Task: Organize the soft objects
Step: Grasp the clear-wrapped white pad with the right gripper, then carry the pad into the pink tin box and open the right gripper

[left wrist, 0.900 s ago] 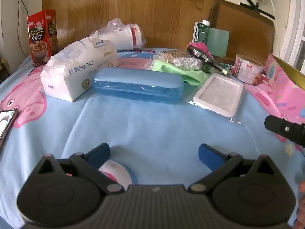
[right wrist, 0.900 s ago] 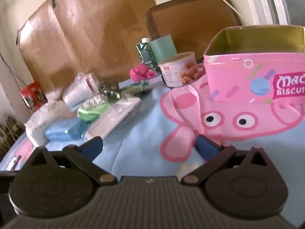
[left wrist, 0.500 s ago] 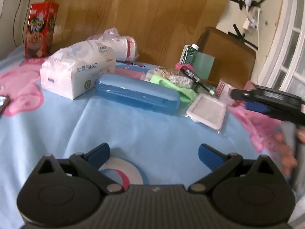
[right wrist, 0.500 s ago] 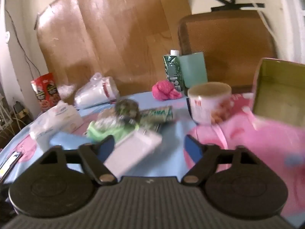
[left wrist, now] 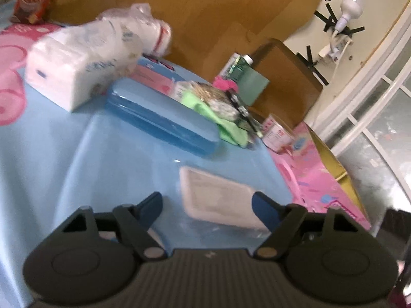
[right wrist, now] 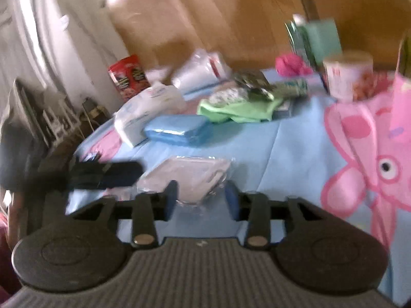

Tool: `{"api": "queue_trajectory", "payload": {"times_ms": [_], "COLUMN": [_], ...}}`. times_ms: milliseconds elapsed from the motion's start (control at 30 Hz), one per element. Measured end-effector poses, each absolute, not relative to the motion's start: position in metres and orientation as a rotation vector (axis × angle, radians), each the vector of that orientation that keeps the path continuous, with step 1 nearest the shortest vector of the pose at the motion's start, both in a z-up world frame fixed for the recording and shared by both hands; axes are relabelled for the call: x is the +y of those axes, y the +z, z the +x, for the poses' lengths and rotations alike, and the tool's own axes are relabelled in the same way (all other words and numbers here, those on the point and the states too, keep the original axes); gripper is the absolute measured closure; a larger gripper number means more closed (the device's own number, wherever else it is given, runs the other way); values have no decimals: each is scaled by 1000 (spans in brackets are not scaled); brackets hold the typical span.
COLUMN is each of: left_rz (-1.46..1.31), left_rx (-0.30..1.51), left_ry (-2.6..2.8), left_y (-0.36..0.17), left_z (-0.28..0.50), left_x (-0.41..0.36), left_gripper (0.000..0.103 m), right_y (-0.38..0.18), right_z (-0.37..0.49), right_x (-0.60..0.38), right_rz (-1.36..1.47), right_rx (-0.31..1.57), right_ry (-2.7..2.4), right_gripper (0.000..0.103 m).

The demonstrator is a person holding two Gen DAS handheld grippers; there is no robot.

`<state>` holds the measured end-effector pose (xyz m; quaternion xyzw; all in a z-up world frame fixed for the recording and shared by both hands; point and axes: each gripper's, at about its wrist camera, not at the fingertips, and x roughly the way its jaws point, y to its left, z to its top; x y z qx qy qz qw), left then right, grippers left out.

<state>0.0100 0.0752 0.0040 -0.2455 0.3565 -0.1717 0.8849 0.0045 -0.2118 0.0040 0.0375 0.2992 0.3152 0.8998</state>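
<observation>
A white flat pack in clear plastic (left wrist: 218,200) lies on the blue cloth just ahead of my open left gripper (left wrist: 206,205), close to its right finger. In the right wrist view the same pack (right wrist: 187,177) reaches between the fingers of my right gripper (right wrist: 200,200), whose jaws stand partly closed around its near corner; contact is blurred. A white tissue pack (left wrist: 79,61), a green cloth (left wrist: 221,118) and a pink soft ball (right wrist: 290,64) lie farther back. The left gripper shows in the right wrist view (right wrist: 102,172) at the left.
A blue plastic case (left wrist: 164,120) lies behind the white pack. A pink biscuit tin (left wrist: 326,174) stands open at the right, a snack cup (right wrist: 346,74) beside it. A bagged cup stack (left wrist: 151,30), a red box (right wrist: 128,77) and a green carton (right wrist: 298,38) stand at the back.
Both grippers swung right and forward to the white pack. The right gripper's jaws narrowed around the pack's corner. The left gripper stayed open.
</observation>
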Motion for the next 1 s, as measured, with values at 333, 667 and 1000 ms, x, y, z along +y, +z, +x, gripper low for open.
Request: {"api": "queue_trajectory", "payload": {"times_ms": [333, 667, 1000], "left_rz": [-405, -215, -44], "left_rx": [774, 660, 573], "left_ry": [-344, -595, -792], "left_y": [9, 65, 89], "left_z": [14, 26, 63], "left_x": [41, -73, -250], "left_gripper": [37, 37, 24], "right_y": [-19, 36, 71], "right_z": [-7, -35, 4], "right_x": [-149, -235, -351], "right_rz": [-203, -145, -81], "right_rx": [585, 352, 307], "right_ry": [624, 340, -76], "right_gripper": [37, 42, 38]}}
